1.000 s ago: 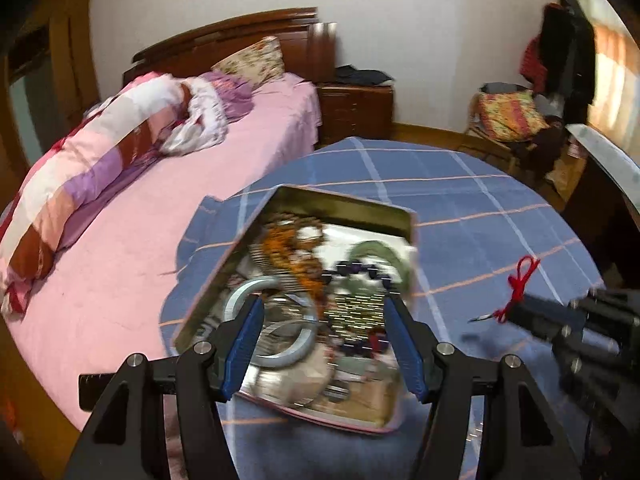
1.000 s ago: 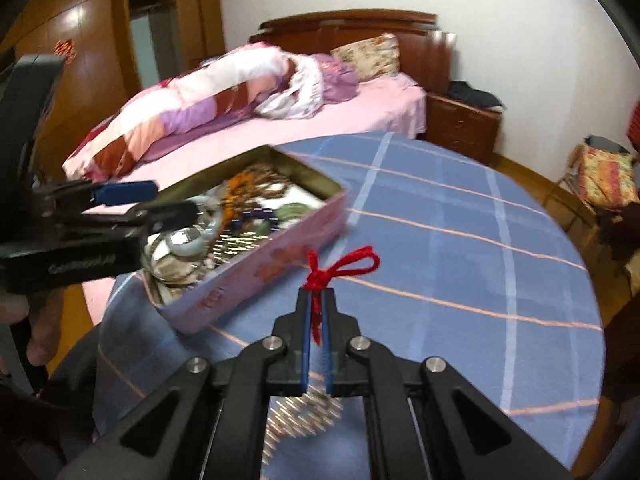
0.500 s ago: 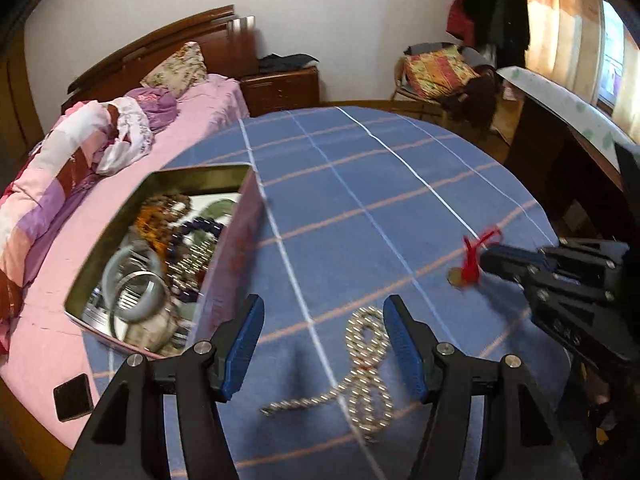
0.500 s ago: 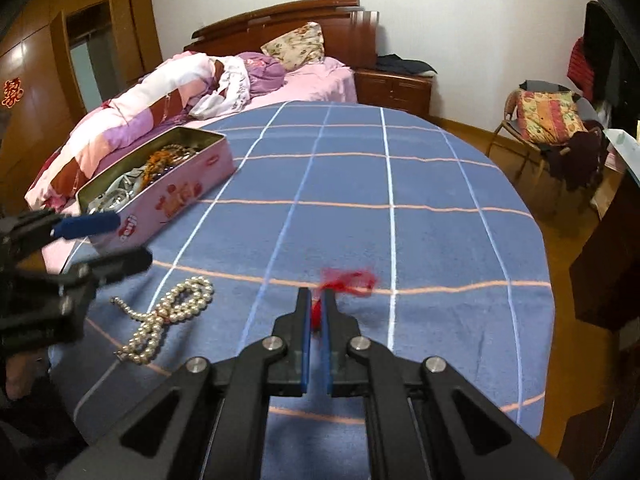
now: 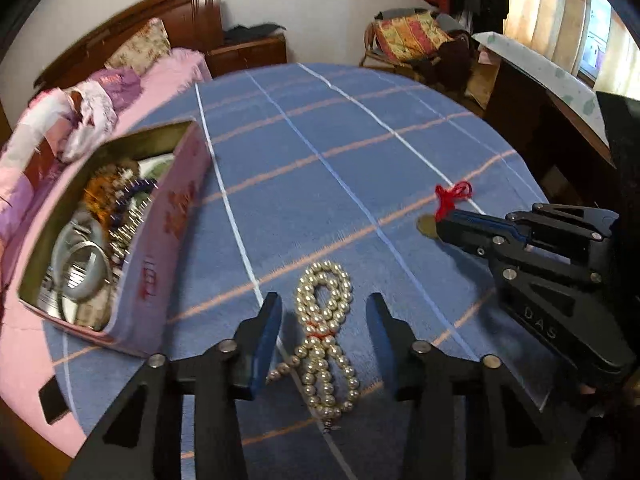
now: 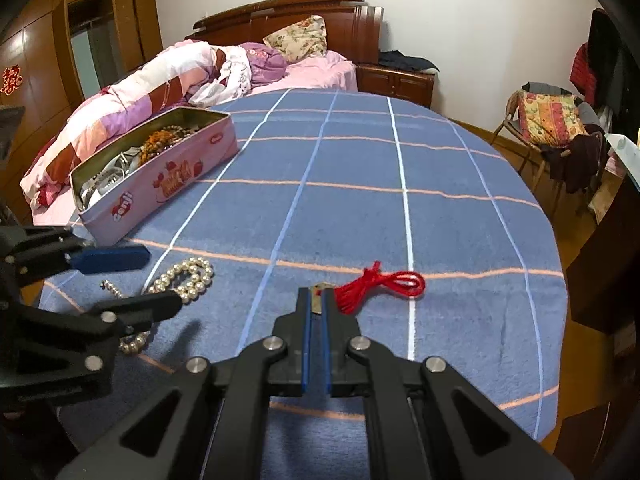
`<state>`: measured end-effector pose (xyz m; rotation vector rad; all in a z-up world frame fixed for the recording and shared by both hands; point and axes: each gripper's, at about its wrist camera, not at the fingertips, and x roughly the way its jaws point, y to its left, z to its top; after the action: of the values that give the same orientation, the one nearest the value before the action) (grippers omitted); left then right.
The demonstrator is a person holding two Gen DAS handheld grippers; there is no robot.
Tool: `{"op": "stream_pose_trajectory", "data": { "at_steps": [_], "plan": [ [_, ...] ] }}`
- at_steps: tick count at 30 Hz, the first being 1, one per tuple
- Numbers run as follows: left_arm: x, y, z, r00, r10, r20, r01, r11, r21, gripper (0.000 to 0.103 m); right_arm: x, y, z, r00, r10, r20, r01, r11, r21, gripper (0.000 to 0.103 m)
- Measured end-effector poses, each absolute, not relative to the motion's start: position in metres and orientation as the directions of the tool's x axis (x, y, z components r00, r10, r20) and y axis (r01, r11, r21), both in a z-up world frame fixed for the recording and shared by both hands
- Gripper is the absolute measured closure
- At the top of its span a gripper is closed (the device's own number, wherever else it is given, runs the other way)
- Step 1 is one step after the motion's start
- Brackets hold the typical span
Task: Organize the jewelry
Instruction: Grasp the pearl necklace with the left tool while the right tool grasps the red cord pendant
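Observation:
A pearl necklace [image 5: 324, 320] lies coiled on the blue checked tablecloth [image 5: 340, 160]. My left gripper [image 5: 324, 304] straddles it, one blue pad on each side; the jaws are closing and the pads stand clear of the pearls. My right gripper [image 6: 316, 294] is shut on a small brass pendant [image 6: 319, 300], and its red cord [image 6: 384, 282] lies on the cloth just ahead. The left wrist view shows the right gripper [image 5: 442, 226] to the right of the pearls. The right wrist view shows the left gripper [image 6: 160, 280] over the pearl necklace [image 6: 188, 276].
An open pink tin [image 6: 160, 176] full of beads and bangles sits at the table's left edge, also the pink tin [image 5: 168, 216] in the left wrist view. A bed [image 6: 160, 80] lies behind it with a dark phone [image 5: 52, 400] on it. A chair [image 6: 552, 120] stands at right.
My left gripper has swung from above the tin to the pearl necklace, come lower, and its jaws have narrowed. The right gripper has come down, so the red cord now lies on the cloth.

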<state>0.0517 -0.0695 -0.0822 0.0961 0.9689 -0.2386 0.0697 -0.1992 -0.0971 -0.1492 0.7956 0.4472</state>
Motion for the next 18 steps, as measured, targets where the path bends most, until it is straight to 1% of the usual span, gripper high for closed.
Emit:
{"op": "stream_pose_trajectory", "data": {
  "at_steps": [3,4,5,6,10,18],
  "plan": [
    [0.056,-0.066,-0.09,0.499,-0.194,-0.845,0.243,0.967,-0.078,0.069,0.07,-0.197,-0.099,0.606,0.332,-0.723,-0.447,0.894,0.036,0.096],
    [0.056,-0.065,-0.089,0.5,-0.196,-0.843,0.242,0.967,-0.081,0.073,0.069,-0.197,-0.1,0.605,0.333,-0.723,-0.448,0.893,0.037,0.096],
    [0.056,-0.066,-0.089,0.503,-0.192,-0.843,0.245,0.967,-0.074,0.083,0.069,-0.196,-0.1,0.605,0.333,-0.724,-0.449,0.893,0.036,0.096],
    [0.055,-0.067,-0.09,0.501,-0.199,-0.842,0.251,0.965,-0.078,0.091,0.069,-0.196,-0.1,0.605,0.332,-0.724,-0.448,0.893,0.035,0.096],
    [0.051,-0.071,-0.086,0.51,-0.219,-0.832,0.28,0.957,-0.08,0.091,0.068,-0.198,-0.099,0.612,0.336,-0.716,-0.445,0.895,0.04,0.096],
    [0.047,-0.065,-0.07,0.579,-0.198,-0.791,0.25,0.966,-0.058,0.091,0.068,-0.203,-0.09,0.632,0.355,-0.689,-0.441,0.896,0.056,0.096]
  ]
}}
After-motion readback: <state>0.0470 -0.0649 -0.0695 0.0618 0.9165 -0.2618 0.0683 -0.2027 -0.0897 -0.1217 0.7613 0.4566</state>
